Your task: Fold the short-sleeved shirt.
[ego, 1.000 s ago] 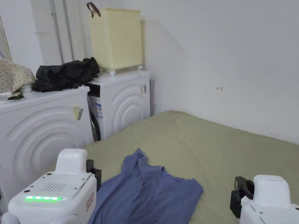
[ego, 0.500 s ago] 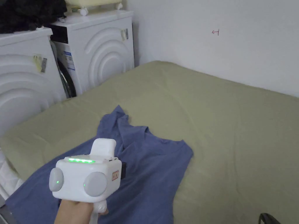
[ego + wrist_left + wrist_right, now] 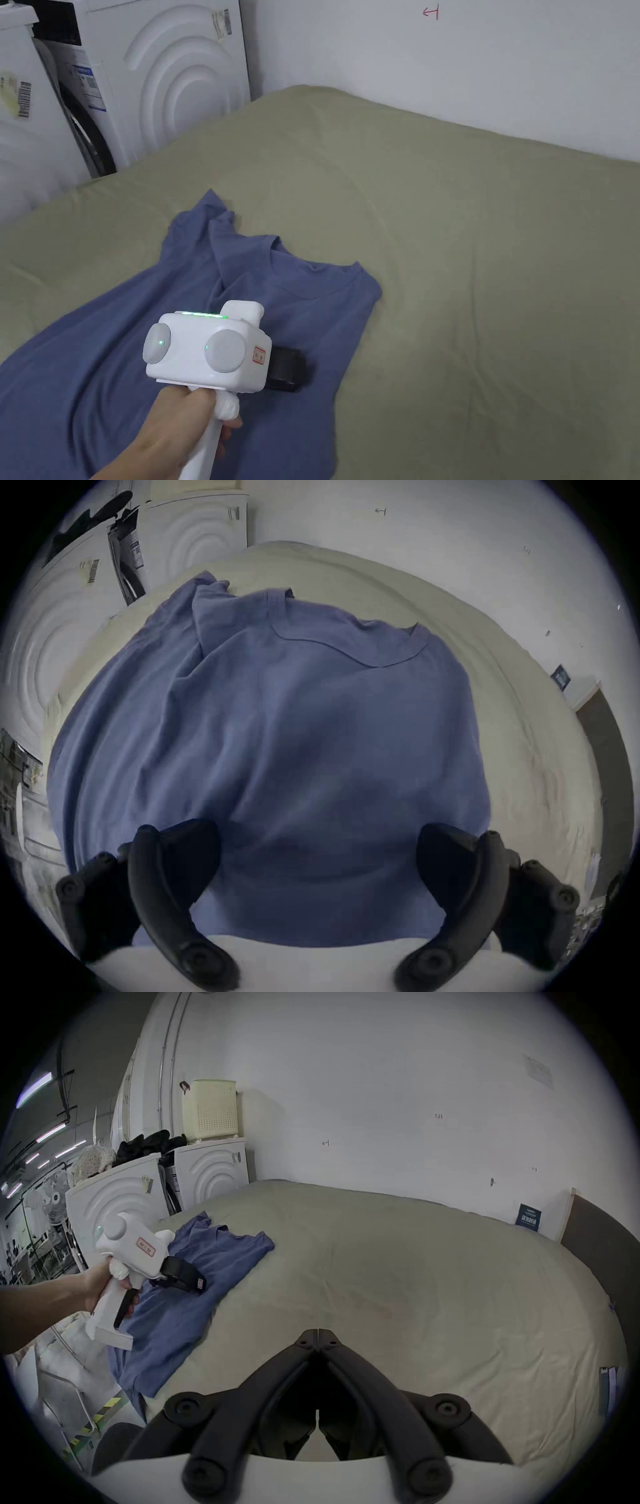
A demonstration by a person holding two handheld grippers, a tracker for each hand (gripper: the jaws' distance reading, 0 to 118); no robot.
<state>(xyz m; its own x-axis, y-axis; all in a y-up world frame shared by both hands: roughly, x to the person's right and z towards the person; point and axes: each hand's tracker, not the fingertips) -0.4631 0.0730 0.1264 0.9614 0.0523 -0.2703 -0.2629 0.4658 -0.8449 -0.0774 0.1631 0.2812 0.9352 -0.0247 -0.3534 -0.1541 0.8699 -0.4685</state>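
A blue short-sleeved shirt [image 3: 112, 350] lies rumpled on the left part of the olive-green bed [image 3: 475, 250], its collar [image 3: 312, 284] toward the wall and one sleeve bunched at the far left. My left gripper [image 3: 290, 375], held in a hand, hovers over the shirt's chest; in the left gripper view its jaws stand wide apart above the blue cloth [image 3: 311, 757], holding nothing. In the right gripper view my right gripper [image 3: 318, 1336] has its jaws closed tip to tip over bare bed sheet [image 3: 398, 1269], well right of the shirt [image 3: 194, 1279], and the left gripper [image 3: 188, 1277] appears above the cloth.
Two white washing machines [image 3: 169, 69] stand against the bed's left side. A cream laundry basket [image 3: 209, 1109] and dark clothes [image 3: 149, 1146] sit on top of them. A white wall [image 3: 500, 62] runs behind the bed. The shirt's lower part hangs over the bed's near edge [image 3: 138, 1380].
The head camera has tilted down and right. My left gripper moved forward over the shirt's chest. The right gripper dropped out of the head view.
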